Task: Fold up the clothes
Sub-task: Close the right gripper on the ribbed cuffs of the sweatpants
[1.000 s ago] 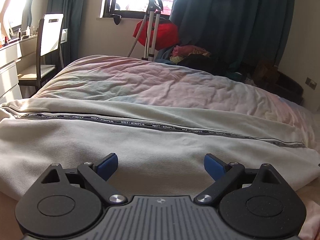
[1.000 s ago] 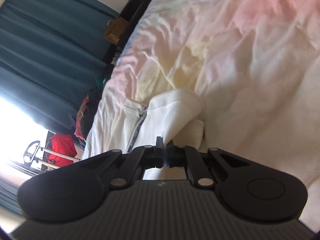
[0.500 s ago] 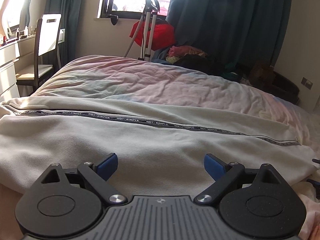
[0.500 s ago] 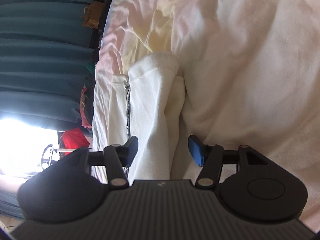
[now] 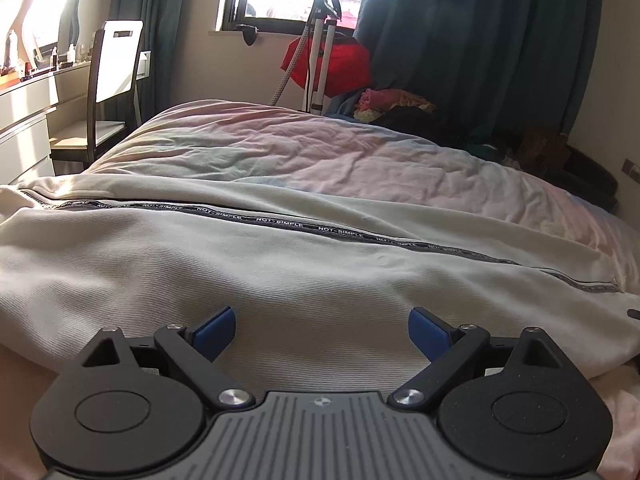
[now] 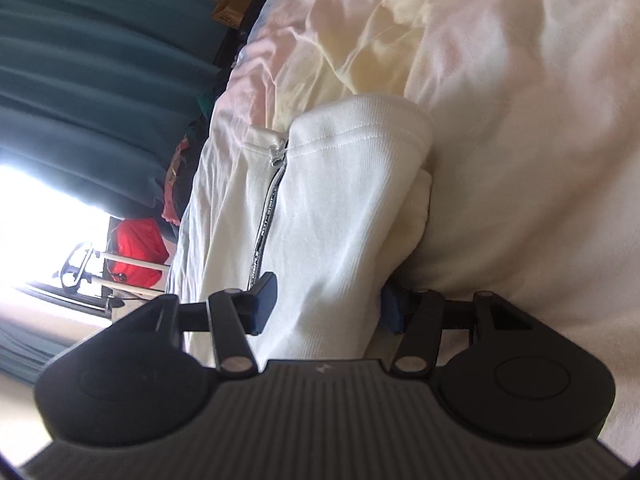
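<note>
Right gripper (image 6: 326, 304) fingers closing, astride jacket (image 6: 332, 216) hem, not clamped; thick layers may slip. Left gripper (image 5: 322, 330) spread, empty.

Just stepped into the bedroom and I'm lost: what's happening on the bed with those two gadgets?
A person is folding a cream zip-up garment laid across the bed. The left hand-held gripper hovers over the cloth with its jaws wide open, gripping nothing. The right hand-held gripper has just been closing a little after opening; its jaws straddle a folded end of the garment near the zipper, though whether the pads press on it is unclear.
</note>
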`<state>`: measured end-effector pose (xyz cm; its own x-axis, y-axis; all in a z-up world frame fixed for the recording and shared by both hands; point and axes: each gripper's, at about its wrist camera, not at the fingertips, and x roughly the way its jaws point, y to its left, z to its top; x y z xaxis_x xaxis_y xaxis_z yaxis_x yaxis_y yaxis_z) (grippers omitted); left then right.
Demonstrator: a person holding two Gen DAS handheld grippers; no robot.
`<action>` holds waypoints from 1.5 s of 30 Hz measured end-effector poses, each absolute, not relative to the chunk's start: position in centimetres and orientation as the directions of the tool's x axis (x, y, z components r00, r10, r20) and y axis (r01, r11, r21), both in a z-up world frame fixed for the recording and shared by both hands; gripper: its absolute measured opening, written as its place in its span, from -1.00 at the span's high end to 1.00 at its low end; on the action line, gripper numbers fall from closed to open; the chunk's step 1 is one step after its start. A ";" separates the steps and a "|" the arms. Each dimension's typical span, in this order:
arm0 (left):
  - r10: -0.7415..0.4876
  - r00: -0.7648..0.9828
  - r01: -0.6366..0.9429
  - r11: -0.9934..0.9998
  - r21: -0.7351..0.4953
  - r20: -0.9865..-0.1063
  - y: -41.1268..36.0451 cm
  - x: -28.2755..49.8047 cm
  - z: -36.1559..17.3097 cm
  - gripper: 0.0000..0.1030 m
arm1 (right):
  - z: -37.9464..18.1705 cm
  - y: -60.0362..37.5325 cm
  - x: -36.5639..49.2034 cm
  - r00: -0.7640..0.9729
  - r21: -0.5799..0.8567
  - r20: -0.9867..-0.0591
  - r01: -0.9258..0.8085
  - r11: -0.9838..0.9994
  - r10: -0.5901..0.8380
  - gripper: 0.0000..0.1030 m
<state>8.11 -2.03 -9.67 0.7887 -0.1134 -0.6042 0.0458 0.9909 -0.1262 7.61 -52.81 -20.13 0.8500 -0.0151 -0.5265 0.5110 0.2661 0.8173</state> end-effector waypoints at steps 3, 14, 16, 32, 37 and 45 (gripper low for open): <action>-0.100 0.793 0.033 0.992 -0.122 -0.600 -2.2 8.4 -9.7 -0.84 | -20.1 -52.9 7.4 0.848 0.812 -0.529 0.510 0.284 -0.012 0.13; -0.079 0.817 0.039 0.996 -0.082 -0.571 -3.1 7.6 -9.2 -0.85 | -18.9 -53.1 6.0 0.903 0.851 -0.427 0.418 0.318 -0.044 0.77; -0.079 0.816 0.042 0.996 -0.078 -0.572 -3.1 7.6 -9.2 -0.85 | -18.7 -53.0 6.4 0.905 0.853 -0.423 0.416 0.317 -0.049 0.77; -0.079 0.810 0.025 0.995 -0.099 -0.582 -2.8 8.1 -9.7 -0.85 | -20.6 -53.4 10.1 0.920 0.882 -0.391 0.371 0.291 0.014 -0.05; -0.073 0.813 0.014 0.994 -0.105 -0.578 -2.6 8.2 -9.8 -0.85 | -19.8 -53.8 10.3 0.948 0.898 -0.316 0.308 0.315 -0.026 -0.04; -0.053 0.819 -0.006 0.995 -0.102 -0.571 -2.3 8.4 -9.6 -0.86 | -19.5 -54.6 10.5 0.959 0.910 -0.276 0.280 0.307 -0.055 -0.05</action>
<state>8.41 -2.35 -9.61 0.8191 -0.0533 -0.5711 -0.0061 0.9948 -0.1016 10.55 -54.63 -19.51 0.9595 -0.0554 -0.2762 0.2796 0.3072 0.9097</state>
